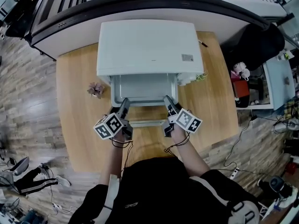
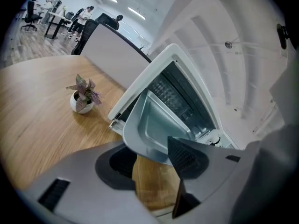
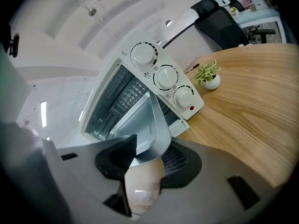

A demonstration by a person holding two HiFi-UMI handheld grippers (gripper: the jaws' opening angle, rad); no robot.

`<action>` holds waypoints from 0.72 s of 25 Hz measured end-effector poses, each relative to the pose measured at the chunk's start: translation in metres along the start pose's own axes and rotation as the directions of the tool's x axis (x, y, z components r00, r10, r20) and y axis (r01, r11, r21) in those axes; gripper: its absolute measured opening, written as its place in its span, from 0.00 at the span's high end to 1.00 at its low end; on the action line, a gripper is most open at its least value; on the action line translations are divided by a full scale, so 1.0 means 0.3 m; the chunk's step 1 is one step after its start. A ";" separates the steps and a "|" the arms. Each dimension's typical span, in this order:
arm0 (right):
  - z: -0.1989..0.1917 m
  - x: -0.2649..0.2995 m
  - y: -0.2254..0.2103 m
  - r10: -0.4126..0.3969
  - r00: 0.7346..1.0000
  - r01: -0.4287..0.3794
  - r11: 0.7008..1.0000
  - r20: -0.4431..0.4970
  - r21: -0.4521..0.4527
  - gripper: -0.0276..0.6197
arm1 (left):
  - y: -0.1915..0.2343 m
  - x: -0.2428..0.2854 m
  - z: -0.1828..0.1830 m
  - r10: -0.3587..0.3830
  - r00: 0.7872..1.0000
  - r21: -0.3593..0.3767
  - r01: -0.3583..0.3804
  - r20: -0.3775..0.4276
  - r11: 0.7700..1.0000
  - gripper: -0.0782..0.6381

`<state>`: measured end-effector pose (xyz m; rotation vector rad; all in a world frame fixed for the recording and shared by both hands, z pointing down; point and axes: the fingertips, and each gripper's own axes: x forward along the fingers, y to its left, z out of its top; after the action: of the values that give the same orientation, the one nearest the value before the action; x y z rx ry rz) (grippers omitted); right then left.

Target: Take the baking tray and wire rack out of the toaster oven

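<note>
Your left gripper (image 1: 124,105) and right gripper (image 1: 169,104) each clamp a front corner of the shallow silver metal baking tray (image 1: 142,88), its rim pinched between the fingers (image 2: 187,155), half out of the white toaster oven (image 1: 149,45), with what may be the wire rack (image 2: 169,91) inside.

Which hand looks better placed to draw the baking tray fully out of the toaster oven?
Right, narrowly: the right gripper has its fingers snug on the rim of the baking tray, whereas the left gripper holds its corner with a wider grip. Probably both should pull together.
</note>
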<state>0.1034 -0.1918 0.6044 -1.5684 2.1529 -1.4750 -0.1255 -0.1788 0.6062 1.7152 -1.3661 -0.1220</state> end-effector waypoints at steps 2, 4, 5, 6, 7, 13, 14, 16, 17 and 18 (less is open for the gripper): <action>-0.015 -0.021 -0.001 -0.003 1.000 0.003 1.000 0.001 -0.003 0.70 | -0.001 -0.021 -0.018 0.003 1.000 -0.003 -0.003 -0.007 1.000 0.59; -0.029 -0.044 0.000 -0.004 1.000 0.004 1.000 0.004 -0.006 0.70 | -0.003 -0.043 -0.034 0.006 1.000 -0.003 -0.006 -0.016 1.000 0.59; -0.036 -0.056 0.000 -0.003 1.000 0.003 1.000 0.007 -0.007 0.70 | -0.004 -0.054 -0.042 0.006 1.000 -0.002 -0.006 -0.021 1.000 0.59; -0.044 -0.067 0.001 -0.003 1.000 0.003 1.000 0.010 -0.009 0.70 | -0.005 -0.064 -0.049 0.006 1.000 -0.001 -0.006 -0.025 1.000 0.59; -0.051 -0.076 0.001 -0.003 1.000 0.003 1.000 0.012 -0.009 0.70 | -0.005 -0.074 -0.055 0.004 1.000 -0.001 -0.005 -0.028 1.000 0.59; -0.090 -0.122 0.003 -0.002 1.000 0.003 1.000 0.012 -0.020 0.70 | -0.005 -0.122 -0.089 -0.001 0.999 0.006 0.001 -0.032 1.000 0.59; -0.094 -0.130 0.004 -0.004 1.000 0.005 1.000 0.010 -0.024 0.70 | -0.005 -0.129 -0.095 -0.001 0.999 0.004 0.001 -0.035 1.000 0.59; -0.106 -0.147 0.005 -0.015 1.000 0.015 0.999 0.007 -0.032 0.70 | 0.001 -0.145 -0.114 0.004 0.999 -0.006 -0.004 -0.049 1.000 0.59; -0.115 -0.156 0.002 -0.023 1.000 0.023 0.999 0.005 -0.035 0.70 | 0.007 -0.153 -0.125 0.011 0.998 -0.012 -0.011 -0.059 1.000 0.59; -0.126 -0.166 -0.002 -0.030 1.000 0.031 0.999 0.003 -0.036 0.69 | 0.014 -0.161 -0.136 0.018 0.997 -0.017 -0.019 -0.069 1.000 0.59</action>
<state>0.1056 -0.1294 0.6033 -1.6208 2.1756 -1.4502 -0.1236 -0.1156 0.6117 1.6769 -1.3261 -0.0634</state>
